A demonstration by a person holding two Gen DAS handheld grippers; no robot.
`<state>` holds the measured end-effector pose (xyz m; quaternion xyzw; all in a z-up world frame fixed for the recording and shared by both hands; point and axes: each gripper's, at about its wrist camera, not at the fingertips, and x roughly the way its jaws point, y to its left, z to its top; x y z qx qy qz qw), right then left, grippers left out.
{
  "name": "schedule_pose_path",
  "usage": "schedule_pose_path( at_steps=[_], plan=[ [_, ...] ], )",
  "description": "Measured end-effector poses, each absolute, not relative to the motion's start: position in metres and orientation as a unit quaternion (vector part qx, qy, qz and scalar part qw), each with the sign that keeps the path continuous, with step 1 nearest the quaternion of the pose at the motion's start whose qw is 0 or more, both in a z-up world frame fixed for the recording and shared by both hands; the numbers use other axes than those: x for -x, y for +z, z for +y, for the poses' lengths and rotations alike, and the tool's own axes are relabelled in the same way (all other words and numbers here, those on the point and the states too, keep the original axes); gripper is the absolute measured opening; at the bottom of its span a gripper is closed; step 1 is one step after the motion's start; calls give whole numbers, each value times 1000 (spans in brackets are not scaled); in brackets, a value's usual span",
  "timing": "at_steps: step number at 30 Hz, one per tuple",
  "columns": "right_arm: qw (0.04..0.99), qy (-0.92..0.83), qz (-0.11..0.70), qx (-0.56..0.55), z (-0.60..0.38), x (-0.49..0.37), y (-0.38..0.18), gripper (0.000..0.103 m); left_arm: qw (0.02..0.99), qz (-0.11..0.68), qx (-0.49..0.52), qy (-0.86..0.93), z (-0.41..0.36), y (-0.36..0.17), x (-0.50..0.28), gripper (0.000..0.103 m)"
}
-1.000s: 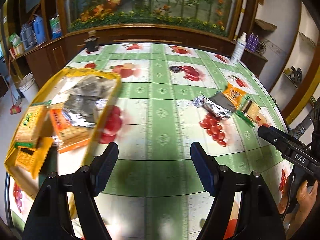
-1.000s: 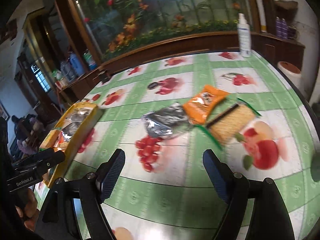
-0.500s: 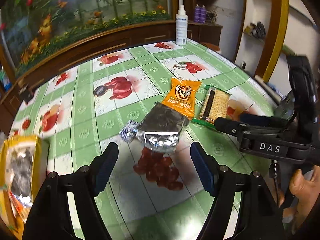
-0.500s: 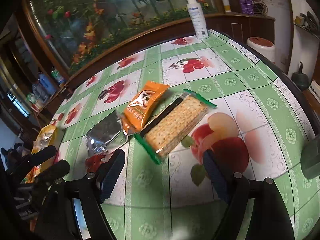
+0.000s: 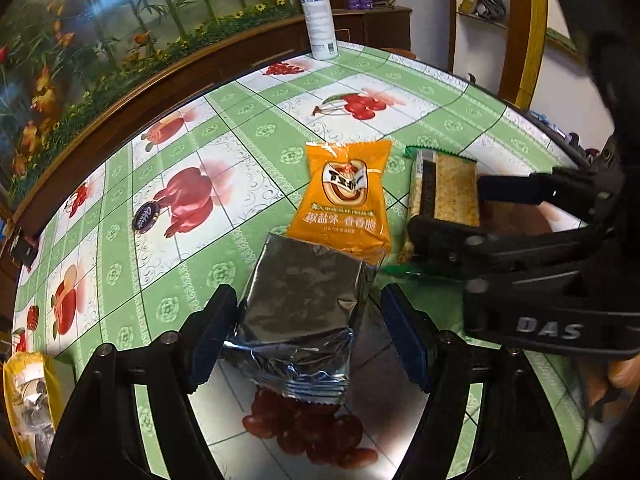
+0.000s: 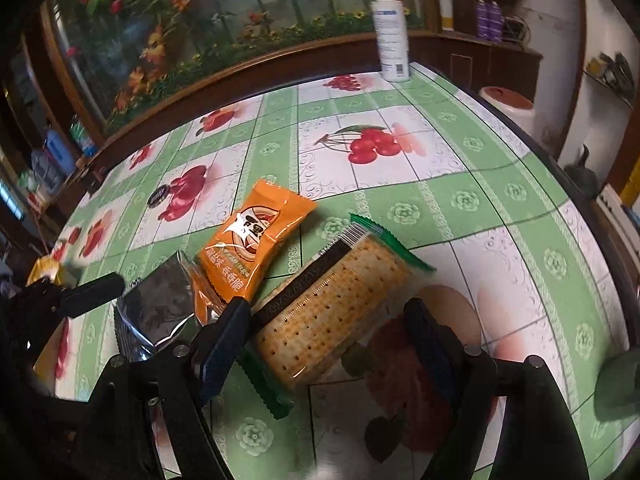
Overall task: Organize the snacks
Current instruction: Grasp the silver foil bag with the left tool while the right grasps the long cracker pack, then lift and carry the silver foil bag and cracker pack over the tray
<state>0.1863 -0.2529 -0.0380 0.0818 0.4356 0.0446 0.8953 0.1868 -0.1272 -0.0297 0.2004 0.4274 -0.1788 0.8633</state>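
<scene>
Silver foil packet (image 5: 298, 312) lengthwise between open left gripper (image 5: 306, 328) jaws.

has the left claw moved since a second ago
Yes. The left claw has swung from beside the yellow tray across the tablecloth to straddle the silver foil packet, jaws open.

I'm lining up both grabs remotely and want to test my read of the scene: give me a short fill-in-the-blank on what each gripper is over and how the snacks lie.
1. The left gripper straddles the ____ foil packet.
2. The right gripper straddles the clear, green-ended pack of ____.
3. The orange snack bag lies partly on top of the ____ packet.
4. The white spray bottle stands ____ at the table's far edge.

Missing words: silver; crackers; silver foil; upright
</scene>
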Motion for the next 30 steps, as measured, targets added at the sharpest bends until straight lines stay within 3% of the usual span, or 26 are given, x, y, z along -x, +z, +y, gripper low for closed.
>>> schedule_pose_path(
  at_steps=[1, 2, 8, 14, 18, 20, 21, 27, 28, 30],
  plan=[
    [895, 52, 436, -76, -254, -185, -37, 74, 860, 432, -203, -181, -128, -34, -187, 70],
    [896, 58, 435, -71, -255, -183, -36, 69, 863, 427, -191, -191, -126, -34, -186, 59],
    [900, 80, 427, -32, -257, -170, -29, 39, 863, 429, -181, -196, -120, -33, -174, 58],
    [899, 85, 427, -39, -266, -157, -28, 29, 866, 445, -148, -176, -100, -31, -151, 57],
    [899, 76, 428, -45, -269, -154, -28, 33, 866, 457, -114, -167, -82, -30, -128, 57],
    [897, 60, 435, -45, -269, -158, -30, 77, 868, 460, -103, -155, -74, -29, -116, 57],
    [896, 58, 436, -56, -270, -161, -32, 81, 869, 461, -94, -152, -69, -28, -110, 57],
    [895, 38, 439, -72, -262, -175, -41, 80, 882, 452, -35, -126, -38, -13, -73, 57],
    [896, 31, 439, -54, -257, -177, -41, 77, 884, 450, -31, -121, -33, -10, -69, 57],
    [899, 22, 438, -20, -248, -177, -42, 57, 890, 442, -23, -109, -22, -3, -60, 57]
  ],
)
